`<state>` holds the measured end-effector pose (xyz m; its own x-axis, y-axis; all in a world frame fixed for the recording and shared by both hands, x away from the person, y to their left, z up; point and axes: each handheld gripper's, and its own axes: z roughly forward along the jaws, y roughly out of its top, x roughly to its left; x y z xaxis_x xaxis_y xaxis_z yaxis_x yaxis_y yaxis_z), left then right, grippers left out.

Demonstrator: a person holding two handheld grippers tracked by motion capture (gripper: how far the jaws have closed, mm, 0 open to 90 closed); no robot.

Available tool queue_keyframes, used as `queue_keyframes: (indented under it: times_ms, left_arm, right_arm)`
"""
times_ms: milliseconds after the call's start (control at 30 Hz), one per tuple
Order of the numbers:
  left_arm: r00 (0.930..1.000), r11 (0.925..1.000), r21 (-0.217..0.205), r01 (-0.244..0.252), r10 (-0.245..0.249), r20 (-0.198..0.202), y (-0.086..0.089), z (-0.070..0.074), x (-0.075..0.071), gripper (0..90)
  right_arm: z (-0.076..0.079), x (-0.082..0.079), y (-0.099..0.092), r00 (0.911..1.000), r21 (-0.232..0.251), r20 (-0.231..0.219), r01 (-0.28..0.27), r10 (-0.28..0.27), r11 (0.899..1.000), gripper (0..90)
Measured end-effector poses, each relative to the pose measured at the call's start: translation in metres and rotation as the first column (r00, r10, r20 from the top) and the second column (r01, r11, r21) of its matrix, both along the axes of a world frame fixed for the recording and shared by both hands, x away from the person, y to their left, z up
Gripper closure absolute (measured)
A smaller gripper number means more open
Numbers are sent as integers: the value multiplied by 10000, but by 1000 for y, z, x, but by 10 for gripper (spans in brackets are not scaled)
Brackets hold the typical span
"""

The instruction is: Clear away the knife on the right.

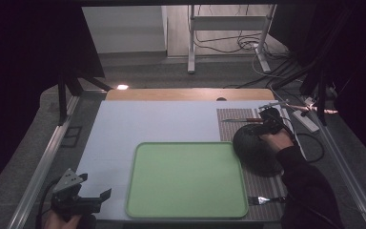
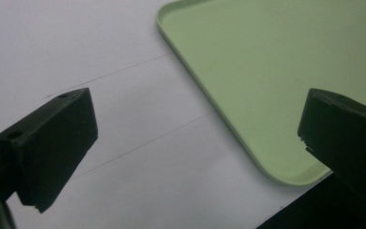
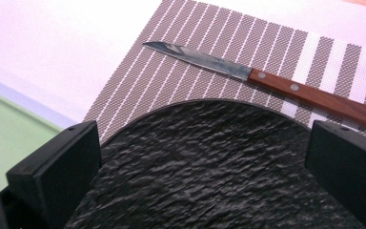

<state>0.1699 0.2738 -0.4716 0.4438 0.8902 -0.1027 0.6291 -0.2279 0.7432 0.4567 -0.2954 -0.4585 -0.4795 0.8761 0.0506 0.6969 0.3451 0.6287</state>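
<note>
A round black textured plate (image 1: 256,149) lies on a striped placemat (image 1: 266,185) at the table's right side. My right gripper (image 1: 259,127) hovers over the plate's far edge, held by a hand in a dark sleeve. Its jaws stand open, either side of the plate (image 3: 205,167) and above it, with nothing between them. A wooden-handled knife (image 3: 267,81) lies on the placemat (image 3: 138,81) just beyond the plate. My left gripper (image 1: 100,200) is open near the front left corner, above the white table cover (image 2: 138,157), beside the near left corner of a green tray (image 2: 276,71).
The green tray (image 1: 186,179) is bare and fills the middle front of the table. A fork (image 1: 263,200) lies on the placemat's near end, and the knife (image 1: 240,119) at its far end. A power strip (image 1: 306,120) and cables sit off the right edge.
</note>
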Motion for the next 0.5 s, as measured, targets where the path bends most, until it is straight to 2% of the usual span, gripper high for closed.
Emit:
queue_keyframes:
  times_ms: [500]
  left_arm:
    - [10000,10000,42,19,-18,-29,0,0,1,0]
  right_arm:
    - [-4,25,-10,9990,-122,-125,423,-424,9990,0]
